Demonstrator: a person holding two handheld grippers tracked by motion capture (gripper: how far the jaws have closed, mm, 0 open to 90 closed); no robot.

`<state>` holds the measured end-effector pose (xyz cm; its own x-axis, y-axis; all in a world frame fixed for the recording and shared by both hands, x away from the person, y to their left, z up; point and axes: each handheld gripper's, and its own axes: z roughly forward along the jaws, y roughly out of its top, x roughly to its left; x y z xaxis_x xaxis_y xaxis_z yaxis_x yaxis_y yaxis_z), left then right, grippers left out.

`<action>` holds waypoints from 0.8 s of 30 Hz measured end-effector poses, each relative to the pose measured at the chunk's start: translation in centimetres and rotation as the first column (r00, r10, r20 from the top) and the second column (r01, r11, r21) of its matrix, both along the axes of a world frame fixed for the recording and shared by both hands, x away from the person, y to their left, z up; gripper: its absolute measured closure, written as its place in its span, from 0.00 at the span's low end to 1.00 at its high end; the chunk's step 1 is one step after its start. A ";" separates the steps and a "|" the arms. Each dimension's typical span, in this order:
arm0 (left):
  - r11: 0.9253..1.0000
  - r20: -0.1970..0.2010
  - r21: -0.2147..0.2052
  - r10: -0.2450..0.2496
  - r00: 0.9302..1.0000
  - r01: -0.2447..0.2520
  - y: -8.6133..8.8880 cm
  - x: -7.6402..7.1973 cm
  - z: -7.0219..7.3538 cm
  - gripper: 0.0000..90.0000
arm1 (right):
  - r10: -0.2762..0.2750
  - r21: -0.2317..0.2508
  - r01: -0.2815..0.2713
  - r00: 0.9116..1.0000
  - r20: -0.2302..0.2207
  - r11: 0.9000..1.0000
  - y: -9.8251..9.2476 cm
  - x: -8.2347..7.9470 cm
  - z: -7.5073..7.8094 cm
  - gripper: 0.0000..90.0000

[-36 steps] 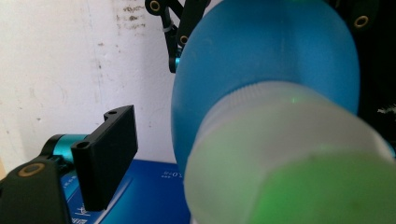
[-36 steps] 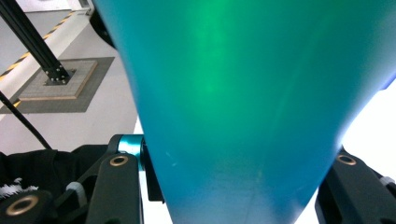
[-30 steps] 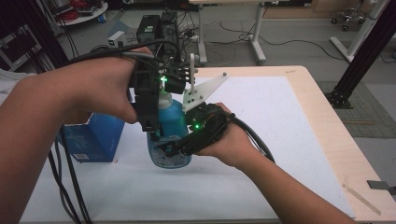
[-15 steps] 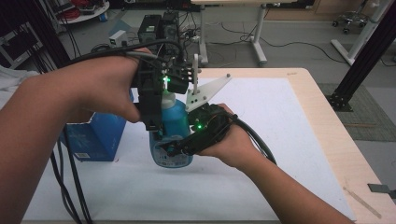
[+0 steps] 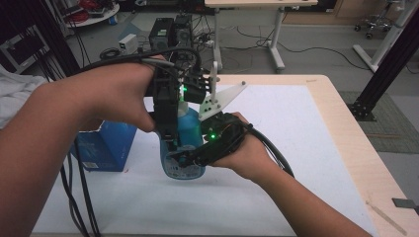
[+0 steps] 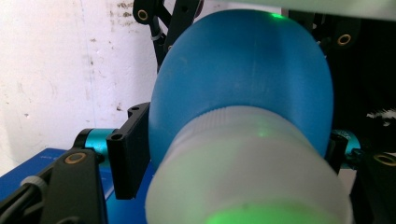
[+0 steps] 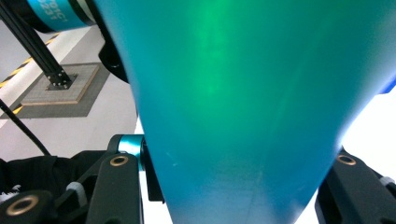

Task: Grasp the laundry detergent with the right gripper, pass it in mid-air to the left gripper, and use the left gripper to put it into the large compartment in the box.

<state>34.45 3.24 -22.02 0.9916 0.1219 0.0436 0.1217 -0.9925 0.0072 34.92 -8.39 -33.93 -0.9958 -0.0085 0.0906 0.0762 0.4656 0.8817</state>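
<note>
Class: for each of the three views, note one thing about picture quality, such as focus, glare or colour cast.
High view: dim overall, with the near forearm soft and the green lamps flaring above the blue bottle. Left gripper view: the bottle's white cap sits too close, blurred, with a green glow on it. Right gripper view: the bottle's body is out of focus, a green sheen down it; the background at right is blown out white.

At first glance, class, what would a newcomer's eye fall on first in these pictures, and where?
The blue bottle at the middle of the white table, clamped low by the right gripper. Next, the left gripper, reaching down over the bottle's pale cap, its jaws having just been closing. A blue box stands left of them.
</note>
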 end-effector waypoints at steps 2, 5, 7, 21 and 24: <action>1.000 0.004 0.003 0.000 1.000 0.000 0.0 0.0 0.0 0.33 | -0.002 -0.001 0.002 1.000 0.004 1.000 0.0 0.0 0.0 0.52; 1.000 -0.005 -0.002 0.000 1.000 0.000 0.0 0.0 0.0 0.36 | 0.000 0.002 0.000 1.000 0.001 1.000 0.0 0.1 -0.1 0.52; 1.000 -0.002 -0.006 0.000 1.000 0.000 0.1 0.0 0.0 0.38 | 0.000 0.006 0.000 1.000 0.000 1.000 0.0 0.1 -0.1 0.52; 1.000 -0.003 -0.002 0.010 1.000 -0.010 0.0 -0.2 -0.1 0.39 | 0.002 0.008 -0.002 1.000 -0.001 1.000 0.1 0.1 -0.1 0.52; 1.000 -0.002 0.002 0.011 1.000 -0.011 0.0 -0.2 -0.1 0.39 | 0.002 0.008 -0.002 1.000 -0.001 1.000 0.2 0.0 -0.1 0.52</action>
<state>34.27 3.27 -22.11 0.9903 0.1323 0.0415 0.1322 -0.9912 0.0044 34.91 -8.23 -34.08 -0.9957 -0.0113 0.0918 0.0764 0.4583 0.8855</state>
